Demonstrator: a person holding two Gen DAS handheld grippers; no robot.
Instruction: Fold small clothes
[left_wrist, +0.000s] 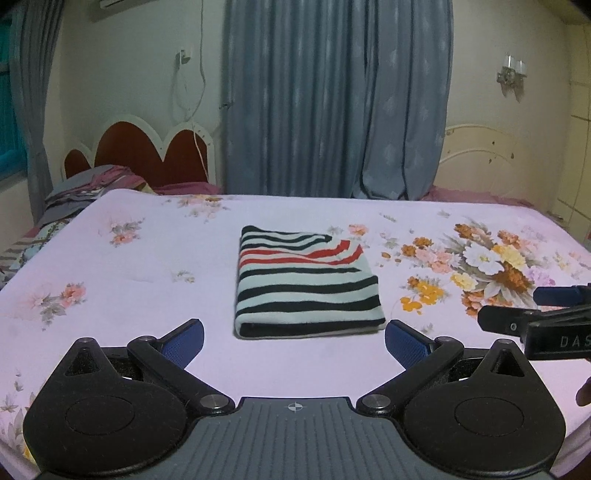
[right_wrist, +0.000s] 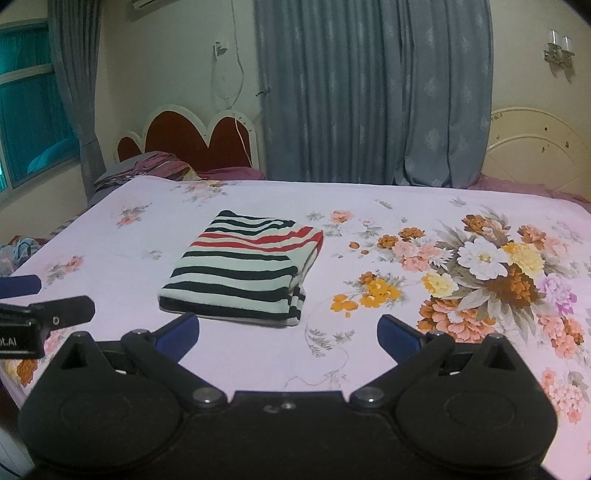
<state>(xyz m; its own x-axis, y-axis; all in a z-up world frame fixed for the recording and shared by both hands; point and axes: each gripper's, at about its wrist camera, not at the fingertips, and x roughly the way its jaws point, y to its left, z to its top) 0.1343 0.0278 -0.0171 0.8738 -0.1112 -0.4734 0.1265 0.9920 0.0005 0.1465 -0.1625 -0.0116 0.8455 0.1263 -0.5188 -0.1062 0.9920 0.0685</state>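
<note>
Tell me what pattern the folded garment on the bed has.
The folded garment has black and pale stripes, with a few red ones near the far end; clearest in the left wrist view.

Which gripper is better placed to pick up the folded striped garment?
Left, probably. The folded black, white and red striped garment lies straight ahead of the open left gripper; the open right gripper sits off its right corner.
</note>
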